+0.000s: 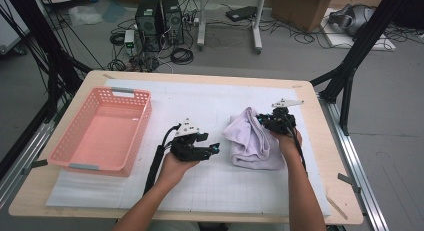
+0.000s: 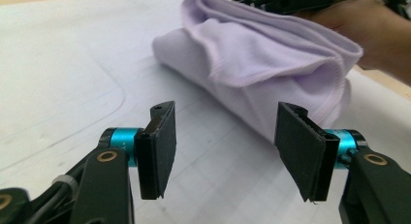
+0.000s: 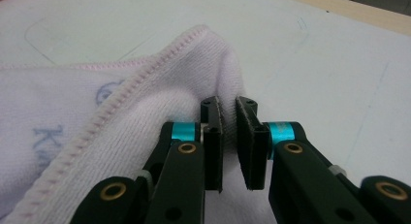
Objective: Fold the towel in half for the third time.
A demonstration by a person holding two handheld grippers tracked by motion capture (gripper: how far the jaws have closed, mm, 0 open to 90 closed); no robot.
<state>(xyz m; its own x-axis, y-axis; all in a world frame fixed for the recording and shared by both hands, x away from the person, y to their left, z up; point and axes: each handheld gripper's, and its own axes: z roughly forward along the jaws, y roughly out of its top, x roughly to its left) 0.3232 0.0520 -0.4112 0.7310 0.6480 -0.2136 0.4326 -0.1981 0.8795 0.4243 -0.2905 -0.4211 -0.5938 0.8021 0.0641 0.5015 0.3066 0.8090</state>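
Observation:
A lilac towel (image 1: 252,141) lies loosely folded on the white mat, right of the middle. My right gripper (image 1: 261,120) is at the towel's far edge. In the right gripper view its jaws (image 3: 228,112) stand almost together, with a raised fold of the towel (image 3: 121,117) pinched between the pads. My left gripper (image 1: 212,150) sits just left of the towel, apart from it. In the left gripper view it (image 2: 225,144) is open with nothing between the pads, and the towel (image 2: 261,54) lies a little beyond them.
A pink plastic basket (image 1: 131,94) stands on the left side of the table. A white gridded mat (image 1: 200,101) covers most of the wooden tabletop (image 1: 320,136). Computers, cables and boxes sit on the floor beyond the far edge.

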